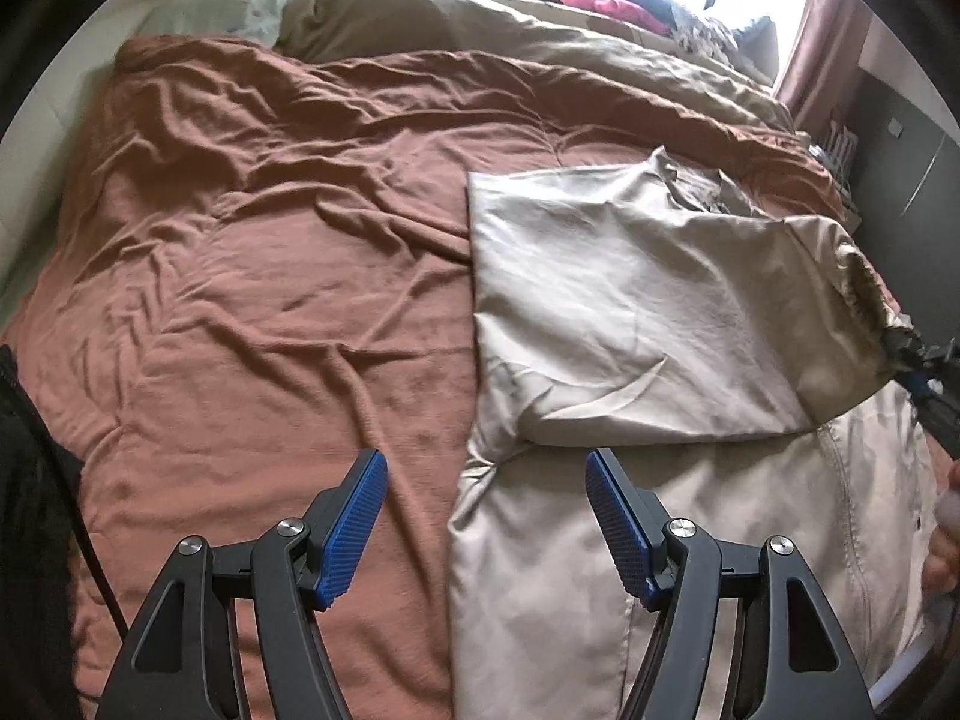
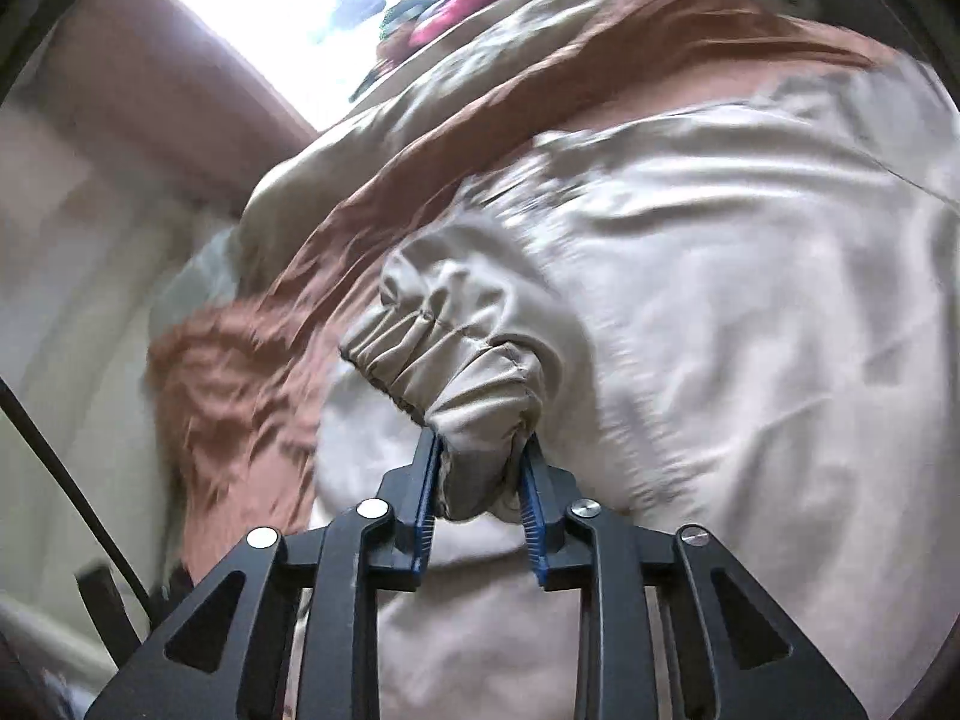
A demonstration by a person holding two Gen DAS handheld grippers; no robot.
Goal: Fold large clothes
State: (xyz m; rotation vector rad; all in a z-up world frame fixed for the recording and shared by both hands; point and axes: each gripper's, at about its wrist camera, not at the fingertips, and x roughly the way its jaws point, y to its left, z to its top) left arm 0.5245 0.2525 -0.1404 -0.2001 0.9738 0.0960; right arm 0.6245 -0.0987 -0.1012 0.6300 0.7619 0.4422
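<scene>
A large beige garment (image 1: 630,312) lies on the right half of a bed, its far part folded back over the near part. My left gripper (image 1: 486,480) is open and empty, hovering just above the garment's left edge. My right gripper (image 2: 480,456) is shut on the garment's gathered elastic cuff (image 2: 456,372) and holds it above the cloth; it also shows at the right edge of the left wrist view (image 1: 924,360). The right wrist view is motion-blurred.
A wrinkled rust-brown blanket (image 1: 252,252) covers the bed. A tan duvet (image 1: 480,30) and a pale pillow (image 1: 222,12) lie at the far side. Pink and dark clothes (image 1: 606,0) sit by the window. A dark cabinet (image 1: 900,144) stands at the right.
</scene>
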